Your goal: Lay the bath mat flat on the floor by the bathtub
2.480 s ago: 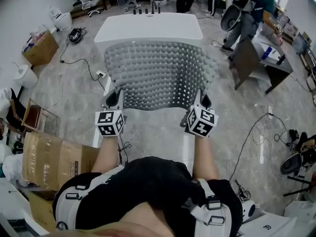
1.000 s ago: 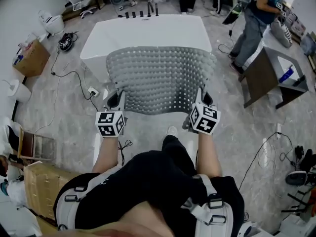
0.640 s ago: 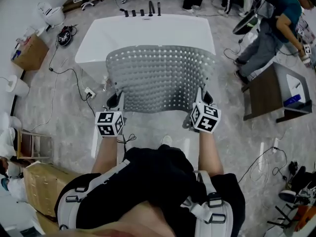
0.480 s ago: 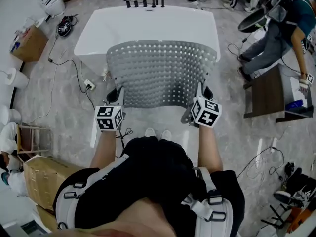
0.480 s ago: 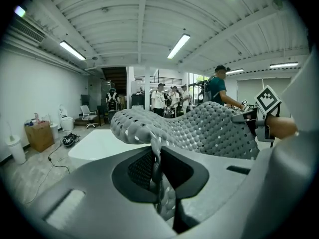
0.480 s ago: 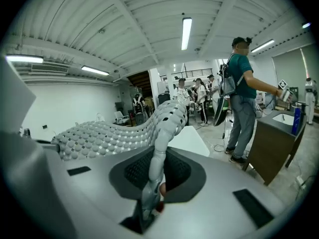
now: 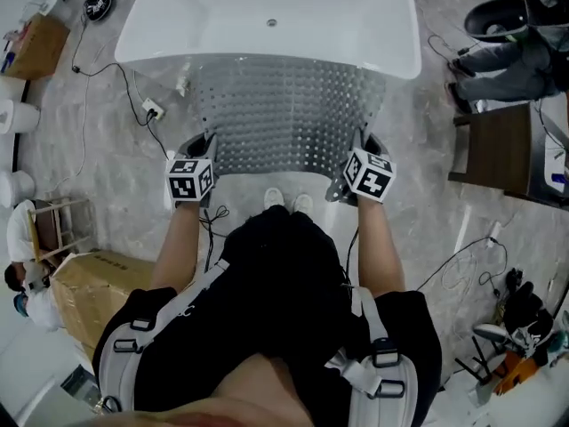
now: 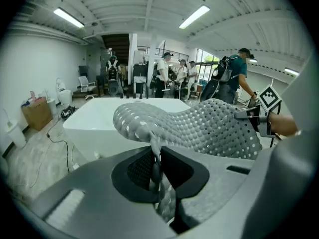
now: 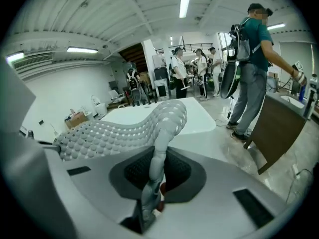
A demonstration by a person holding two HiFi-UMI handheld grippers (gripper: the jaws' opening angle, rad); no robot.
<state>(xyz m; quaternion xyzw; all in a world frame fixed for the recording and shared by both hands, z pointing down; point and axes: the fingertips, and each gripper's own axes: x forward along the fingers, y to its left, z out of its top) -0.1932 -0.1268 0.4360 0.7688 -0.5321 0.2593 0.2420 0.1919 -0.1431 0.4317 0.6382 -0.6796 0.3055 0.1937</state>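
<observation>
In the head view, the grey perforated bath mat [image 7: 284,114] hangs stretched between the two tools, its far edge over the near rim of the white bathtub [image 7: 267,25] and its near edge above the person's shoes on the marble floor [image 7: 116,149]. The left tool [image 7: 203,143] pinches the mat's near left corner and the right tool [image 7: 363,140] its near right corner. In the left gripper view, the left tool [image 8: 157,171] has its jaws clamped on a bunched fold of the bath mat [image 8: 209,128], which arches up and away toward the right tool [image 8: 256,118], with the bathtub [image 8: 99,121] behind. In the right gripper view, the right tool [image 9: 154,176] is clamped on the mat's edge, and the bath mat [image 9: 114,131] sags leftward in front of the bathtub [image 9: 199,118].
</observation>
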